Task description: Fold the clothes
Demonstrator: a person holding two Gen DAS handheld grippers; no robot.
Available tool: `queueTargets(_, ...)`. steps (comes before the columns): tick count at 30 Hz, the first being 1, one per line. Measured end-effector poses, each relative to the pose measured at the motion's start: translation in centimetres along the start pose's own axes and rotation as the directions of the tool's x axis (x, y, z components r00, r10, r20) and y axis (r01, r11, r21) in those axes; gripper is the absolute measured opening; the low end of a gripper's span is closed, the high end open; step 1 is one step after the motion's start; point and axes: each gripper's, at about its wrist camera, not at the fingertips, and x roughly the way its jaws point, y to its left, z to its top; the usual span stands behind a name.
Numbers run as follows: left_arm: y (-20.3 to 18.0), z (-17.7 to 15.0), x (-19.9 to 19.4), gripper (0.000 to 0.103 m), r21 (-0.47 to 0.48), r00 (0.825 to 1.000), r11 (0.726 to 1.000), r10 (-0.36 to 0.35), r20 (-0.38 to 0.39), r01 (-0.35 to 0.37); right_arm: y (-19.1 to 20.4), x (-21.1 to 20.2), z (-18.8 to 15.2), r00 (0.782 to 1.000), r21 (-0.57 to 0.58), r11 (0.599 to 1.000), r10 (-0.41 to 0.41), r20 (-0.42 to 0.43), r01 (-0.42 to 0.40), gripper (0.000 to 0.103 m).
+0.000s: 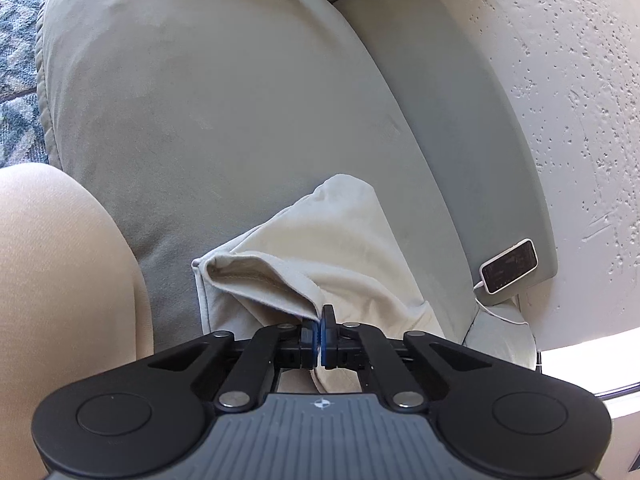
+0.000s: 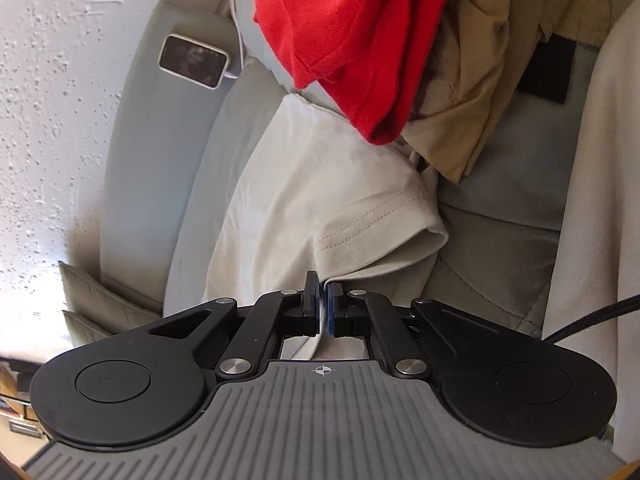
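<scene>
A cream T-shirt (image 1: 332, 236) lay across the seat of a grey-beige sofa (image 1: 208, 92) set against a pitted white wall (image 1: 568, 80), pinched at two points by a person working a pair of tools. The left hand-held gripper (image 1: 320, 326) had its jaws closed tight on a folded edge of the shirt, the cloth rising in a ridge from between the blue pads. The right hand-held gripper (image 2: 323, 300) was likewise clamped on the fabric, just below a stitched sleeve hem (image 2: 372, 220), with a thin strip of cloth caught between its fingers. Beyond that sleeve a red garment (image 2: 340, 32) lay heaped over the far end of the shirt, touching a crumpled tan garment (image 2: 472, 92) beside it. A phone (image 1: 509, 266) in a white case rested on the sofa's back ledge by the wall, a white cable trailing from it. The person's bare knee (image 1: 60, 272) showed at the left of the left-hand view, with a blue patterned rug (image 1: 18, 60) on the floor beyond the cushion.
</scene>
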Motion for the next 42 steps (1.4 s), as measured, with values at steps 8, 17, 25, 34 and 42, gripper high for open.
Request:
queueTargets(8,-1.1,0.5,-2.2,0.0,0.092,0.993,0.995,0.059,-0.105,-0.049,2.2,-3.0,1.9,0.995,-0.079,0.992,-0.102,-0.019,0.1,0.001)
queueTargets(17,-1.6,-2.8,-1.7,0.019,0.336,0.955,0.92,0.261,-0.143,-0.202,1.1,-3.4,1.1,0.95,-0.176,0.948,-0.288,-0.121,0.265,0.009)
queueTargets(25,-5.2,-4.1,-4.1,0.034,0.511,0.993,0.856,0.115,-0.028,-0.085,6.3,-5.9,-0.7,0.977,-0.501,0.855,-0.197,-0.082,0.131,0.028)
queueTargets(34,-7.7,-7.9,4.7,0.032,0.779,0.966,0.626,0.223,-0.13,-0.039,10.3,3.0,-3.9,0.927,-0.765,0.601,-0.374,-0.014,0.23,0.028)
queueTargets(42,-8.5,-6.0,-0.3,0.036,0.828,0.964,0.561,0.226,-0.143,-0.009,10.5,-2.6,-2.7,0.922,-0.751,0.616,-0.386,-0.024,0.238,0.029)
